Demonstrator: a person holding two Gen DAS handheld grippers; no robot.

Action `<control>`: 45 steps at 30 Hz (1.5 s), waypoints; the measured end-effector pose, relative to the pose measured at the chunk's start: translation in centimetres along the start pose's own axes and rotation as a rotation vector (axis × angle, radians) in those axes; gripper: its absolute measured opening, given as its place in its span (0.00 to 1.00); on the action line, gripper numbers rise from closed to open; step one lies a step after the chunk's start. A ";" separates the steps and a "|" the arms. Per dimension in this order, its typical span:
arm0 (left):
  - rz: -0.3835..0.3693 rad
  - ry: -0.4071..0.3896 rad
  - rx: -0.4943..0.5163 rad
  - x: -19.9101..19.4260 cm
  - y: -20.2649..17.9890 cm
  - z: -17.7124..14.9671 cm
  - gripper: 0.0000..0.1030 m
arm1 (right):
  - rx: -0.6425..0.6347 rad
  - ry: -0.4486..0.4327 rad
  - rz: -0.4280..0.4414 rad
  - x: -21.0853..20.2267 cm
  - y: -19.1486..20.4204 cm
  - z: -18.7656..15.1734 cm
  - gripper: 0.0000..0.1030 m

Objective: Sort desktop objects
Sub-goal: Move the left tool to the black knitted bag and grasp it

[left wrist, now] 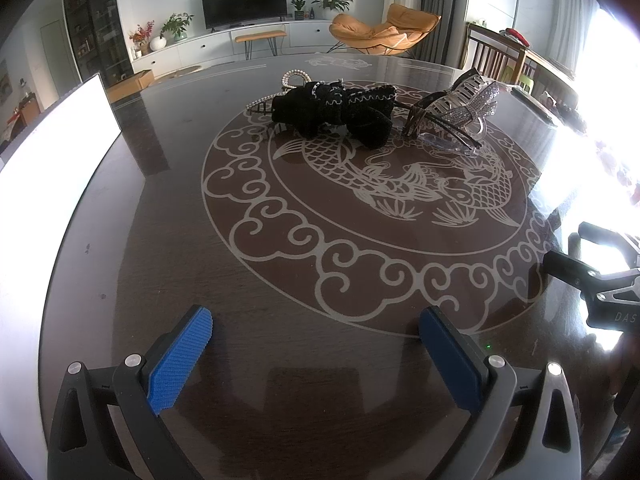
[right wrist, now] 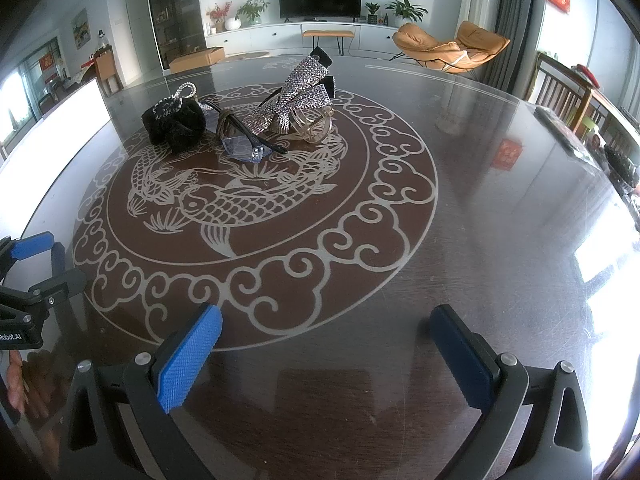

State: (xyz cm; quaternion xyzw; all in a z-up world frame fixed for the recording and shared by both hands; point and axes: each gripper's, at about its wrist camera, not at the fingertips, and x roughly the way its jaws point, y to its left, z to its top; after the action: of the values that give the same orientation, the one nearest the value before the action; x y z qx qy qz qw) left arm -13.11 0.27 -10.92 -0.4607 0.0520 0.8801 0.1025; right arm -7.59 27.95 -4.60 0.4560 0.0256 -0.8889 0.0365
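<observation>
A pile of accessories lies at the middle of a dark round table [left wrist: 168,240] with a pale fish pattern. It holds a black fabric scrunchie [left wrist: 340,112] [right wrist: 174,126], a pearl hair clip [left wrist: 294,79], glasses with a bluish lens [right wrist: 244,146] [left wrist: 444,136], and a rhinestone bow claw clip [right wrist: 304,92] [left wrist: 472,108]. My left gripper [left wrist: 316,332] is open near the table's front edge, nothing between its blue pads. My right gripper [right wrist: 326,332] is open too, also well short of the pile. Each gripper shows at the other view's edge.
A white flat board or box [left wrist: 52,152] [right wrist: 64,120] stands at the table's left edge. Wooden chairs [right wrist: 560,92] and dark items sit at the right side. A hand [right wrist: 18,380] shows at the lower left of the right wrist view.
</observation>
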 end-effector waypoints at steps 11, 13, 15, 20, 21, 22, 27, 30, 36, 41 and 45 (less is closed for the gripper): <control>0.015 0.020 -0.025 0.0 0.1 0.4 1.00 | 0.000 0.000 -0.001 0.0 0.0 0.0 1.00; -0.027 0.040 -0.106 0.3 0.8 1.8 1.00 | 0.000 0.000 -0.001 0.0 0.0 0.0 1.00; -0.121 0.007 -0.224 0.0 1.9 4.4 1.00 | 0.000 0.000 -0.001 0.0 0.0 0.0 1.00; -0.109 -0.048 -0.355 1.4 2.5 12.9 1.00 | 0.000 0.000 -0.001 0.0 0.0 0.0 1.00; -0.094 -0.042 -0.358 2.2 2.2 14.0 1.00 | 0.000 0.000 -0.001 0.0 0.0 0.0 1.00; -0.084 -0.030 -0.357 3.1 1.8 15.1 1.00 | 0.000 0.000 -0.001 -0.1 -0.1 -0.1 1.00; -0.029 0.069 -0.353 8.1 0.2 16.2 1.00 | 0.000 0.000 -0.001 0.0 0.0 0.0 1.00; -0.023 0.015 -0.319 8.5 0.6 14.6 0.89 | 0.000 0.000 -0.001 0.0 0.0 0.0 1.00; -0.082 -0.054 -0.169 4.5 2.8 10.5 0.48 | 0.000 0.000 -0.001 0.0 0.0 0.0 1.00; -0.202 0.003 -0.074 0.7 5.5 5.0 0.50 | 0.000 0.000 -0.001 -0.1 -0.1 0.0 1.00; -0.130 -0.001 -0.048 -1.1 7.0 2.4 0.85 | 0.001 0.000 -0.002 0.0 0.0 0.0 1.00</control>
State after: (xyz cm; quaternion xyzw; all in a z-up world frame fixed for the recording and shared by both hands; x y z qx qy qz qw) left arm -15.99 -6.27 -8.65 -0.4648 0.0008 0.8729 0.1481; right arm -7.59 27.96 -4.60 0.4560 0.0257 -0.8889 0.0356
